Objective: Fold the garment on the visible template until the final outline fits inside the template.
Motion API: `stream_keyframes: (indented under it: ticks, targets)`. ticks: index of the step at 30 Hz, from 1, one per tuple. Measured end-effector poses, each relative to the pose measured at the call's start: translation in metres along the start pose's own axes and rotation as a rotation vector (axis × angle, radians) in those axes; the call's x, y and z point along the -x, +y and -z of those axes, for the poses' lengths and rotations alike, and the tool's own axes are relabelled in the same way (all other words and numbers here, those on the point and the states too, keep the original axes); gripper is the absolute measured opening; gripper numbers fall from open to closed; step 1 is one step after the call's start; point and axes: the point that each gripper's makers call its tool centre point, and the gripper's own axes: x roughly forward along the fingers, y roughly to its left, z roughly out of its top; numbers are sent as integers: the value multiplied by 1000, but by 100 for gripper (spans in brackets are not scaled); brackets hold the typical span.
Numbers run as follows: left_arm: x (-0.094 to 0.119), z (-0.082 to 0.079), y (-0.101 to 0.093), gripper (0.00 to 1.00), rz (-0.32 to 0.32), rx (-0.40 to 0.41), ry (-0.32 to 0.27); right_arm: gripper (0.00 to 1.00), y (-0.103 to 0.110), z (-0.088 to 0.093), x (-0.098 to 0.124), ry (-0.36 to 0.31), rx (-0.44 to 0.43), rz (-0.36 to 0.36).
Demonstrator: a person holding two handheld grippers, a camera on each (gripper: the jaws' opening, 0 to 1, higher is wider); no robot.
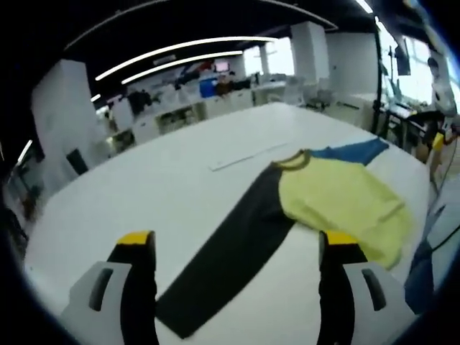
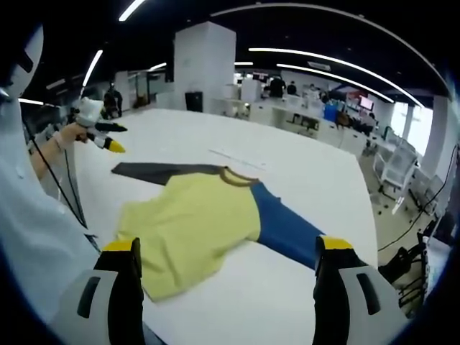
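Open-plan office space is stretching out behind the scene, with white desks, a square white pillar and long ceiling light strips glowing overhead. A broad white table is carrying the garment, a long-sleeved shirt with a yellow body, lying flat toward one side of the table. Its dark sleeve is stretching out straight across the table, reaching toward the left hand-held gripper, while its blue sleeve is extending the opposite way, toward the right hand-held gripper. A thin pale line, a strip or marking, is lying on the table just beyond the collar; whether it belongs to the template cannot be told.

Both hand-held grippers are hovering above the table with jaws spread wide, yellow tips apart and gripping nothing. In the right gripper view, the left hand-held gripper is being held up in a person's hand above the far end of the dark sleeve, and a white sleeve of the person is filling the near left side.
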Motion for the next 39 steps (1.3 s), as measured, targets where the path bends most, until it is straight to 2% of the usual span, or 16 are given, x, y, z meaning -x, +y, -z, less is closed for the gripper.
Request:
stream_keyframes:
  ticks: [6,9,14,24,35,39]
  targets:
    - [2,-5,-12,93,27,-21,-3,100,-1,2,1,6,-2,0]
    - [6,-10,-22,92,65,2,-32,100,-1,1,0,6,0,0]
    - [12,-14,-26,94,66,-16,-46,100,-1,1,-1,10,5,-6]
    - [17,-14,-39,97,107,-19,-45,100,1,-2,-2,3,11,-14]
    - [25,-25,-50,99,114,-45,-69,100,-1,3,-1,7,2,-7]
    - [29,-29,-61,99,150,-23,-88,100,-1,2,0,7,5,-8]
